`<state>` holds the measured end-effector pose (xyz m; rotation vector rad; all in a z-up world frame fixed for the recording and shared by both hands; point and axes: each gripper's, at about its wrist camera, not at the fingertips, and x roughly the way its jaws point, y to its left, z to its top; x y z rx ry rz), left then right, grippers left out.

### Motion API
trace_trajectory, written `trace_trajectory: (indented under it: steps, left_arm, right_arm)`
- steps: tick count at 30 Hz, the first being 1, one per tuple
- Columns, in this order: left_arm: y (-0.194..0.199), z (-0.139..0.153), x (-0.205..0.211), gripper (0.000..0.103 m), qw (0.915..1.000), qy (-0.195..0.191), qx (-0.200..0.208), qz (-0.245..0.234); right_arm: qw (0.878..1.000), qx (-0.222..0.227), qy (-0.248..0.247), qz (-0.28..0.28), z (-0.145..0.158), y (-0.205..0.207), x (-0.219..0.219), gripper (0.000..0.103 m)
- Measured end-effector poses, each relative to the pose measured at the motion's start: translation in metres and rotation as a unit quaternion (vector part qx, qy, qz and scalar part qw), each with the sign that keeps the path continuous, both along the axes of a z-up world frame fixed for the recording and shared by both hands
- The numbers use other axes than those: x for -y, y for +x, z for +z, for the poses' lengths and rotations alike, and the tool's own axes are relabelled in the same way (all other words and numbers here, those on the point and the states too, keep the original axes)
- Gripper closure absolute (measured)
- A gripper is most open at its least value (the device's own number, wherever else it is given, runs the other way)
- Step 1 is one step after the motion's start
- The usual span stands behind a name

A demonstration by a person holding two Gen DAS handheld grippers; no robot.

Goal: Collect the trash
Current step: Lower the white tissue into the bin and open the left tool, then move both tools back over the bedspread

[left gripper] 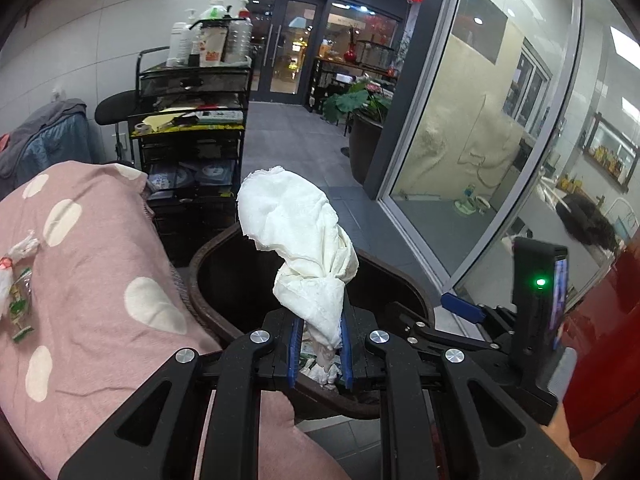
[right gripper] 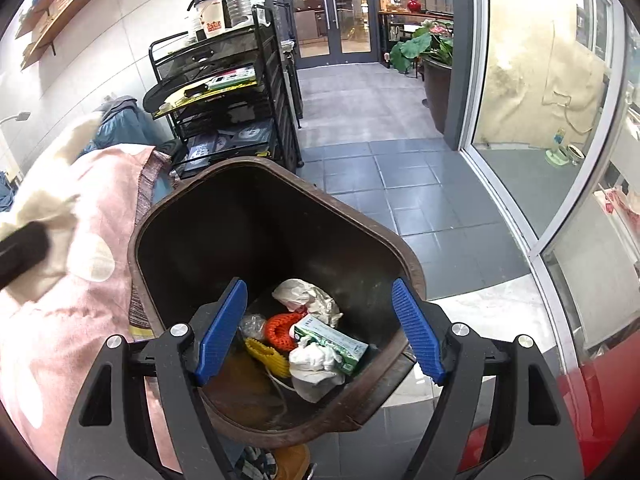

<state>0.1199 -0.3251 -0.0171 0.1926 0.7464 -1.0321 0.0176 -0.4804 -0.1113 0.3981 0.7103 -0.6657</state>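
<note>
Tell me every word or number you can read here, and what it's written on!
None can be read for sure.
Green-and-white box in the brown bin: print too small.
White container on the black cart: orange label blurred.
Snack wrapper on the pink blanket: blurred.

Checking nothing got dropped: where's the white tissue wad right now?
In the left wrist view, the tissue wad is pinched in the left claw, held above the brown bin, beside the pink blanket.

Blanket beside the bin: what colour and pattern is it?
The blanket beside the bin is pink with large cream-white dots, clearest in the left wrist view.
</note>
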Motion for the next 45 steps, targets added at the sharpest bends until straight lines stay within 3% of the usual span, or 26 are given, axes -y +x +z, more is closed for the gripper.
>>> trace_trajectory:
  steps: [16, 17, 19, 20, 21, 24, 28, 30, 38, 45]
  left_arm:
    - [-0.004, -0.029, 0.056, 0.088, 0.9959, 0.069, -0.012, -0.058]
    - [-0.004, -0.030, 0.058, 0.084, 0.9955, 0.075, -0.009, -0.058]
    - [-0.003, -0.033, 0.061, 0.064, 0.9949, 0.082, -0.007, -0.058]
    - [-0.002, -0.033, 0.061, 0.044, 0.9949, 0.083, -0.007, -0.056]
    - [-0.002, -0.033, 0.061, 0.032, 0.9953, 0.080, -0.005, -0.054]
    - [-0.004, -0.031, 0.060, 0.017, 0.9961, 0.076, 0.007, -0.044]
    - [-0.004, -0.029, 0.060, 0.011, 0.9961, 0.073, 0.014, -0.047]
    - [-0.004, -0.027, 0.056, 0.007, 0.9962, 0.071, 0.021, -0.047]
    - [0.000, -0.018, 0.040, 0.006, 0.9980, 0.050, 0.016, -0.034]
    - [-0.005, 0.000, 0.013, 0.006, 0.9985, 0.031, 0.044, -0.010]
  right_arm:
    - [1.000, -0.008, 0.003, -0.020, -0.006, -0.017, 0.008, 0.028]
    - [1.000, -0.009, 0.003, -0.021, -0.006, -0.018, 0.008, 0.028]
    - [1.000, -0.012, 0.005, -0.022, -0.008, -0.019, 0.008, 0.028]
    - [1.000, -0.013, 0.006, -0.023, -0.008, -0.019, 0.008, 0.028]
    - [1.000, -0.015, 0.008, -0.024, -0.009, -0.019, 0.008, 0.028]
    - [1.000, -0.017, 0.009, -0.024, -0.010, -0.020, 0.008, 0.028]
    - [0.999, -0.021, 0.012, -0.025, -0.012, -0.019, 0.006, 0.027]
    - [0.999, -0.018, 0.013, -0.028, -0.012, -0.020, 0.007, 0.020]
    - [0.999, -0.016, 0.021, -0.025, -0.012, -0.015, 0.004, 0.018]
    - [1.000, -0.016, 0.019, -0.015, -0.010, -0.010, -0.003, 0.018]
